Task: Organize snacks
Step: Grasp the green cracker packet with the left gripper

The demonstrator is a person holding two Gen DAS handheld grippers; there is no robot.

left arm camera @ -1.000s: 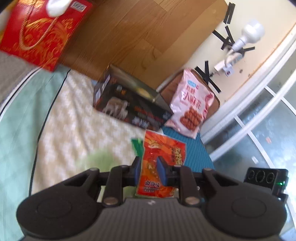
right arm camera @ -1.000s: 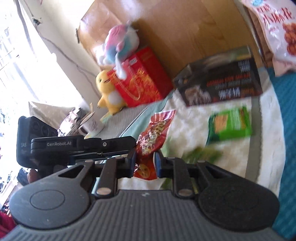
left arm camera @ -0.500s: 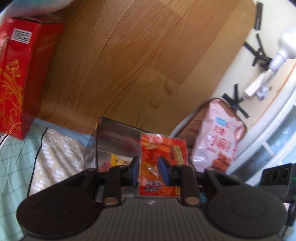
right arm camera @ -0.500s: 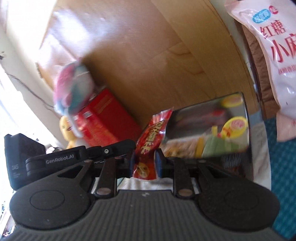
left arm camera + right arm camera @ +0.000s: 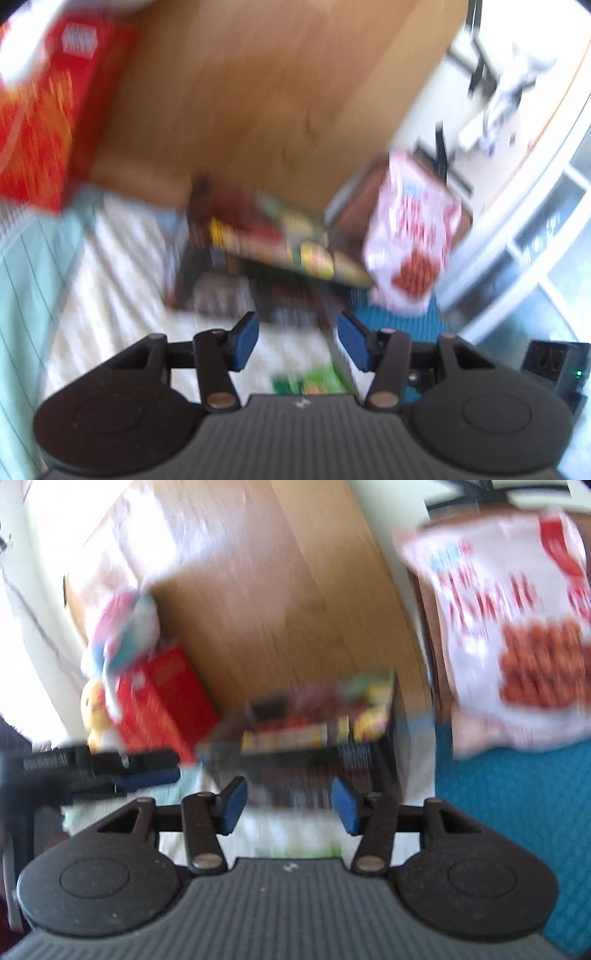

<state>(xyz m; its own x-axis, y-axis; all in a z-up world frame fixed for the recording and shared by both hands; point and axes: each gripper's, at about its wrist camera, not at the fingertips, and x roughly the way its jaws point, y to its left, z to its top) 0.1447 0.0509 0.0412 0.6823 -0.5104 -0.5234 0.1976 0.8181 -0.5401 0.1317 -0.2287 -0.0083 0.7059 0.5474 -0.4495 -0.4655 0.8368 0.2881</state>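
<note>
I see my left gripper (image 5: 297, 339) and right gripper (image 5: 288, 805) both empty, jaws just opened, facing the black snack box (image 5: 317, 734) on the bed.

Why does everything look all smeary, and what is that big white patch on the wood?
Left wrist view: motion blur smears the snack box and pink bag; only the left gripper is sharp. Right wrist view: same blur, plus sunlight glare washing out the wooden board at upper left; the right gripper is crisp.
</note>
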